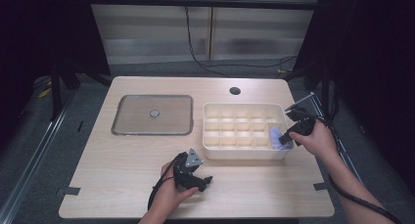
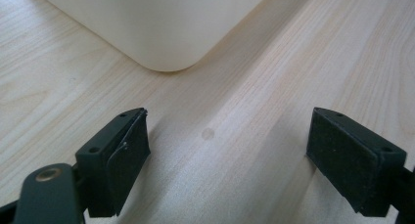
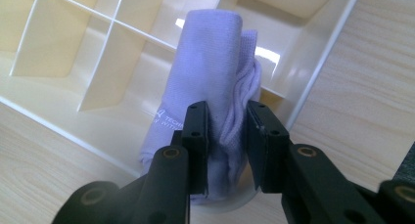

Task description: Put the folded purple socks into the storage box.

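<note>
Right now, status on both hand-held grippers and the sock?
Right hand-held gripper clamped on lavender sock, over the divided bin's near-right corner cell. Left hand-held gripper open, empty, on table. Nothing in the way.

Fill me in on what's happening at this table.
A person works two hand-held tools at a wooden table. The right tool is clamped on a rolled lilac cloth, holding it at the right end of a cream divided organizer box. The left tool sits open over bare wood near the box's corner, holding nothing. A grey tray lies to the left.
</note>
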`<state>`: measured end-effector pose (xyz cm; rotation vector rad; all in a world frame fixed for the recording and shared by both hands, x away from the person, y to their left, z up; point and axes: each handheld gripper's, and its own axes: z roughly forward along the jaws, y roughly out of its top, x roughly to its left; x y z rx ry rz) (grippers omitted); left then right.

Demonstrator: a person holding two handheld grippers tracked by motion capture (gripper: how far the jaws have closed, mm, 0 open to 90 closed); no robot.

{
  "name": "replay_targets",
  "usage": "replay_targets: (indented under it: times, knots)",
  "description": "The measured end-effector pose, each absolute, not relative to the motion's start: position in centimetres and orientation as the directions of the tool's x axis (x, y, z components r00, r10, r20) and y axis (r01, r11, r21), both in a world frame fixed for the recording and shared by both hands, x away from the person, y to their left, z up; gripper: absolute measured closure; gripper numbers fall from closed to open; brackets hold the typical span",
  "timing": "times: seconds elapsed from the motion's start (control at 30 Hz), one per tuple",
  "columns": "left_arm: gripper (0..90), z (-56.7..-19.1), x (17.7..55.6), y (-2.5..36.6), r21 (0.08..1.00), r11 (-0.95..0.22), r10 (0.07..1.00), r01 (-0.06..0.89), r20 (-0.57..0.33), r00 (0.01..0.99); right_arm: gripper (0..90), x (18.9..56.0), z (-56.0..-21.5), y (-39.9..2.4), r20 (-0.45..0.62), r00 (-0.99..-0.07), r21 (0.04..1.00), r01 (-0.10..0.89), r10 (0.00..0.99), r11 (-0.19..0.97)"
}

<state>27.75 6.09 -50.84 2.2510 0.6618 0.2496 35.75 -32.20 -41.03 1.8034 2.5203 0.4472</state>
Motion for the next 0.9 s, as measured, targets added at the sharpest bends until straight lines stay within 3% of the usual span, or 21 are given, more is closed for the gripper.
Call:
replay_targets:
  times: [0.63,0.9]
  knots:
    - [15.3,-50.84,27.75,6.08,0.723,-0.575,0.532,0.383,-0.025,0.846,71.3,35.34,-41.0,-31.69,0.134,-0.347,0.216,0.924,0.928,0.315]
    - [15.3,-50.84,27.75,6.09,0.723,-0.575,0.532,0.383,-0.026,0.846,66.7,35.34,-40.95,-31.25,0.106,-0.38,0.202,0.913,0.919,0.354]
